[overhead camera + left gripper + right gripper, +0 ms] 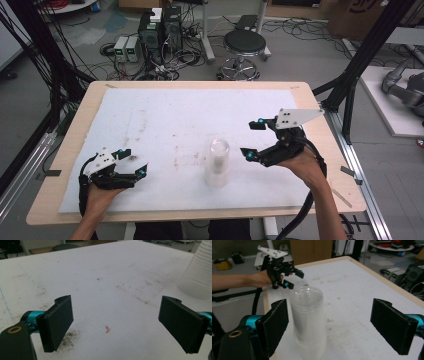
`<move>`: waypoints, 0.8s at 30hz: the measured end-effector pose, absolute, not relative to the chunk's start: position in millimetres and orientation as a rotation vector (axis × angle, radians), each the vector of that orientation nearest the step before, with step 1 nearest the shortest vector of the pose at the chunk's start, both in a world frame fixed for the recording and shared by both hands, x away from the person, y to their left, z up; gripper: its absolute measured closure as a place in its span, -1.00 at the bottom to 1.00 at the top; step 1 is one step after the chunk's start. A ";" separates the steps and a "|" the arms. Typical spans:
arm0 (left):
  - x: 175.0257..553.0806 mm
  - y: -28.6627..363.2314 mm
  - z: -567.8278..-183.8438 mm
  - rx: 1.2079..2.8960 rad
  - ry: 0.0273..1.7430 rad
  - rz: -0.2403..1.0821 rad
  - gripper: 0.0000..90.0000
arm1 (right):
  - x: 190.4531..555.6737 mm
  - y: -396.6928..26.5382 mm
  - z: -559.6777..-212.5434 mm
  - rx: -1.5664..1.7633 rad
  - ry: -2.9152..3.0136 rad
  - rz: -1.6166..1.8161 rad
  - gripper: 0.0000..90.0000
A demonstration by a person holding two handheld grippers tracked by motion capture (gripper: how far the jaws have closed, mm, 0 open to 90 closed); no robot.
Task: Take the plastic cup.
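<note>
Presently the right hand-held gripper (253, 139) hung in the air with its two black jaws spread wide and nothing between the pads, off to the right of a stack of clear ribbed plastic cups (218, 164). In the right gripper view that stack (309, 322) stood upright just ahead of the jaws and closer to the left one, mouth up, touched by neither pad. The left hand-held gripper (136, 161) lay low near the front left corner of the white foam-covered surface (165, 120), jaws likewise spread and empty; from its own view the ribbed stack (199, 275) sat well off to the upper right.

Judged step: approach to the cup stack, no grasp made yet. The next move would call for lowering the right hand-held gripper so the stack sits midway between the pads, then closing gently on the upper cup, since thin plastic could buckle or the whole stack could tip.
</note>
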State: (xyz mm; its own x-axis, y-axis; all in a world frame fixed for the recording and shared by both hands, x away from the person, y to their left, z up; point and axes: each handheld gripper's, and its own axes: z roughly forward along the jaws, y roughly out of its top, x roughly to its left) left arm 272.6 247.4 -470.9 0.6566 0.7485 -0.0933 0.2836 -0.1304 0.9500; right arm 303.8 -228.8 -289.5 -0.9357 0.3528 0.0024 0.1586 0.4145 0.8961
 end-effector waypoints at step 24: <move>274.9 248.3 -471.0 1.714 0.842 0.466 -0.72 | 326.3 -161.0 -322.1 0.249 2.767 1.401 -0.66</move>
